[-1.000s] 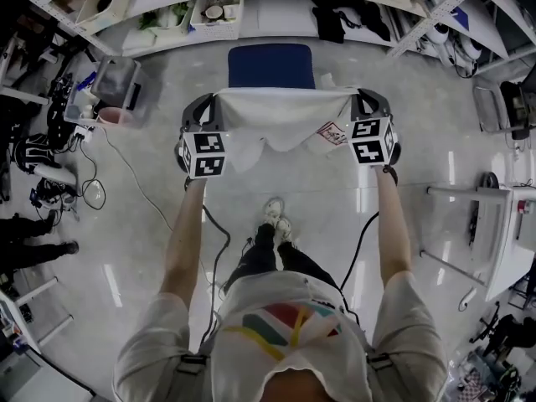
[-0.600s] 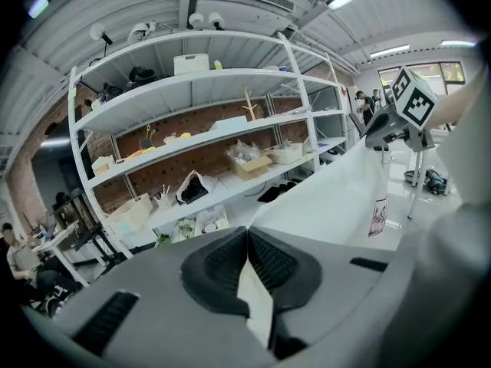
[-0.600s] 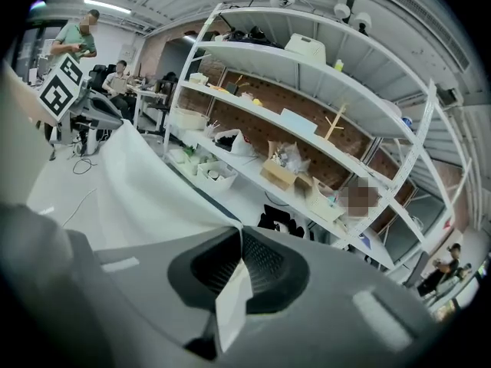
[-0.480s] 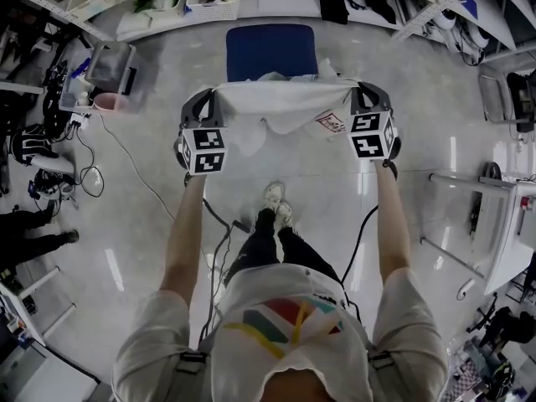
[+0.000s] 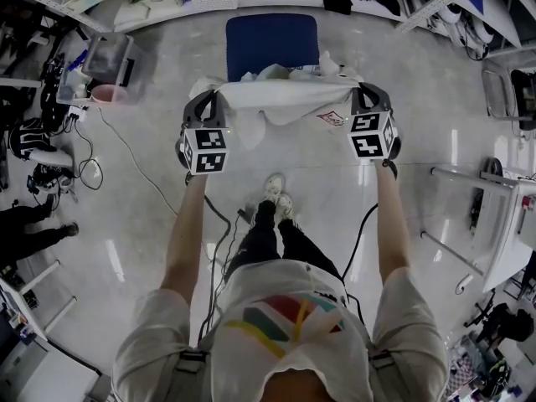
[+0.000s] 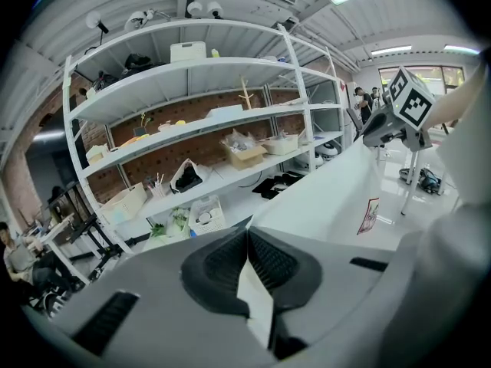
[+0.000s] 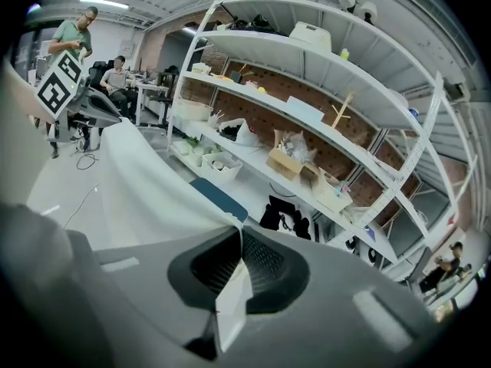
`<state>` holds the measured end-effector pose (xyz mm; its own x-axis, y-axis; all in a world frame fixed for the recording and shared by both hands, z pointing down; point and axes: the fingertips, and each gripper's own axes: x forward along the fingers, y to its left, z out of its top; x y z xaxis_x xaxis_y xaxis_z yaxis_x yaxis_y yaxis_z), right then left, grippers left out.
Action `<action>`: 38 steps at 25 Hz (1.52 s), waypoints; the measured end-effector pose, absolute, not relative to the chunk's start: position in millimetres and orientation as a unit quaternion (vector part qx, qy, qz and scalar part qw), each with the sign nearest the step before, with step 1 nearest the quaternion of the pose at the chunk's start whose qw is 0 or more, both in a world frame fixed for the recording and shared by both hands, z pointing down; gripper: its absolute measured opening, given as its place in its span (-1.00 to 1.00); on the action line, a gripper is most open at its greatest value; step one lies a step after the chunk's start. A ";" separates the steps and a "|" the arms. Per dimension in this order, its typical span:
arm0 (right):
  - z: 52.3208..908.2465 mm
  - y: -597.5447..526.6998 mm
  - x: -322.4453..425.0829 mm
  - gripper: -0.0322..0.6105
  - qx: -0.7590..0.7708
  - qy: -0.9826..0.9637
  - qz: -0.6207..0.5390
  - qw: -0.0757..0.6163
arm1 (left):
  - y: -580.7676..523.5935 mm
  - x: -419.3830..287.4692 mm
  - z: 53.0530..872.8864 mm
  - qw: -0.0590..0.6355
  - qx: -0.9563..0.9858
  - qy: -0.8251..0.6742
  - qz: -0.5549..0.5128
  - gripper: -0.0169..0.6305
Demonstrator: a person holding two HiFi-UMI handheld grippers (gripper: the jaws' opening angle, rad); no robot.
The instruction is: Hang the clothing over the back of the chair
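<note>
1. The left gripper and right gripper have sunk toward the blue chair, carrying the white garment down with them.
2. The garment's far edge, flat before, now bunches in folds over the chair's near edge.
3. Its hanging hem looks shorter.

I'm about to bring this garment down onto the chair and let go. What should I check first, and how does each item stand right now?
1. Left hand-held gripper clamped on the white cloth garment: ok.
2. Right hand-held gripper clamped on the garment: ok.
3. Garment spread wide between both grippers: ok.
4. Garment centred on the blue padded chair: ok.
5. Garment's far edge past the chair's back: cannot tell from above.
6. Garment resting on the chair: cannot tell.
</note>
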<state>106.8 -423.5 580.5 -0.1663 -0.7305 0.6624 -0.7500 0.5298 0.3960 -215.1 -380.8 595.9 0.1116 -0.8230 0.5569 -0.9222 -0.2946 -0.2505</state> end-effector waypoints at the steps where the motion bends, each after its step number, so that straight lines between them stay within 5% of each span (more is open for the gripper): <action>1: 583.2 -422.2 106.8 -0.87 0.484 -0.763 0.013 0.428 | -379.7 -215.4 597.0 0.079 0.742 -0.588 0.314 -0.90; 31: 610.7 -402.7 116.6 -0.85 0.480 -0.761 0.036 0.435 | -344.5 -208.6 604.1 0.079 0.747 -0.579 0.317 -0.89; 38: 603.8 -399.6 128.5 -0.48 0.500 -0.758 0.053 0.414 | -339.1 -214.7 591.9 0.084 0.737 -0.603 0.292 -0.89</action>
<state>128.5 -399.6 603.8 -0.1562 -0.7148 0.6817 -0.8026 0.4941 0.3342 -214.7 -339.1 591.9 0.1017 -0.8410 0.5314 -0.9386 -0.2581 -0.2288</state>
